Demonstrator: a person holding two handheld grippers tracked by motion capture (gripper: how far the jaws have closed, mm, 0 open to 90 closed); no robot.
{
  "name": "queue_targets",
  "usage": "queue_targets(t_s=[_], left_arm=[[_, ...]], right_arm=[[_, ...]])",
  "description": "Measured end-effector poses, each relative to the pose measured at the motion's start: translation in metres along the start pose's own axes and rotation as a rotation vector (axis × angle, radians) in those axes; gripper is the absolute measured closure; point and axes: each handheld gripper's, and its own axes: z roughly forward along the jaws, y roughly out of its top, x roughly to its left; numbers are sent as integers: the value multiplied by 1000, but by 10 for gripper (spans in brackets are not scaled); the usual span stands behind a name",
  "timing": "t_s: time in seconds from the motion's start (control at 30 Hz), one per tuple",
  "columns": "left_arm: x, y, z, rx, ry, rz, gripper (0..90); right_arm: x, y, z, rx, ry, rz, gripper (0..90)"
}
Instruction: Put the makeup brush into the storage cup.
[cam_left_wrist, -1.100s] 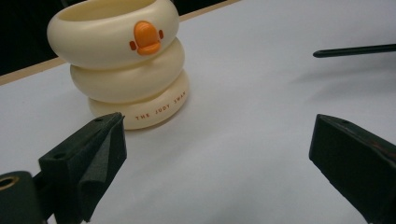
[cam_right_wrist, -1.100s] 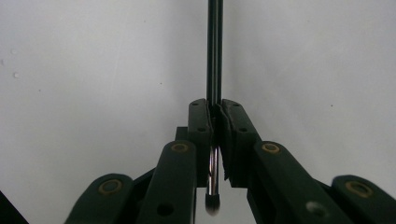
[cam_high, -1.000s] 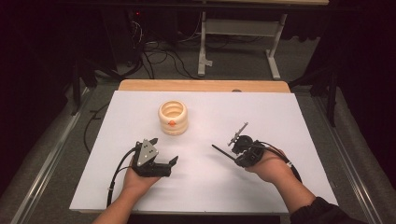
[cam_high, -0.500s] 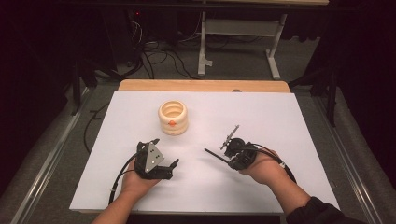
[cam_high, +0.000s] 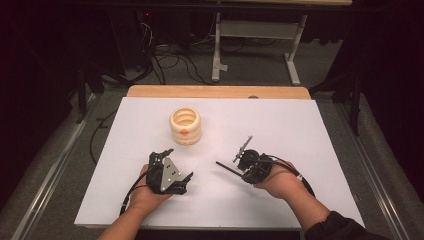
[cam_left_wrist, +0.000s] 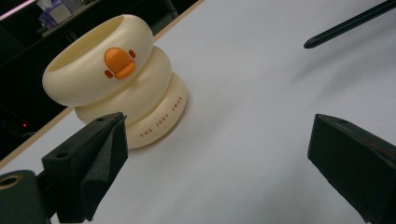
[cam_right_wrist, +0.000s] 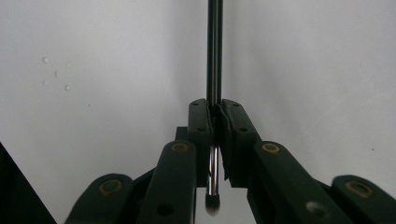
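A cream holder (cam_high: 185, 126) made of stacked rings, with an orange duck beak on its side, stands upright on the white table (cam_high: 280, 125), left of the middle. In the left gripper view the cream holder (cam_left_wrist: 116, 84) stands just beyond the left jaw. My left gripper (cam_high: 176, 164) is near the front, short of the holder, open with nothing between its pads (cam_left_wrist: 219, 123). My right gripper (cam_high: 243, 172) lies to the right, shut on a thin black stick (cam_high: 227, 167) that points left. The stick (cam_right_wrist: 215, 51) runs straight out from the jaws (cam_right_wrist: 215, 107), and its tip (cam_left_wrist: 345, 25) hangs above the table.
The white sheet covers a wooden tabletop (cam_high: 215, 91) whose far edge shows. Beyond it are a grey floor with cables (cam_high: 165, 60) and a white metal stand (cam_high: 255, 30). Metal rails (cam_high: 55, 170) run along both sides of the table.
My right gripper has shifted slightly left and nearer the front edge, still holding the stick. The left gripper and the holder have stayed put.
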Motion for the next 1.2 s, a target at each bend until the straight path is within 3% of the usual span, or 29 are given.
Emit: queue_targets(t_s=[0.53,0.87,1.2], left_arm=[[-4,3,-3,12,53,181,69],[-7,3,-3,8,66,237,82],[-9,2,-4,11,101,319,105]], right_arm=[[0,9,-1,-4,-4,-11,857],[2,18,-3,-2,-3,-24,857],[4,21,-5,-2,-4,-34,857]])
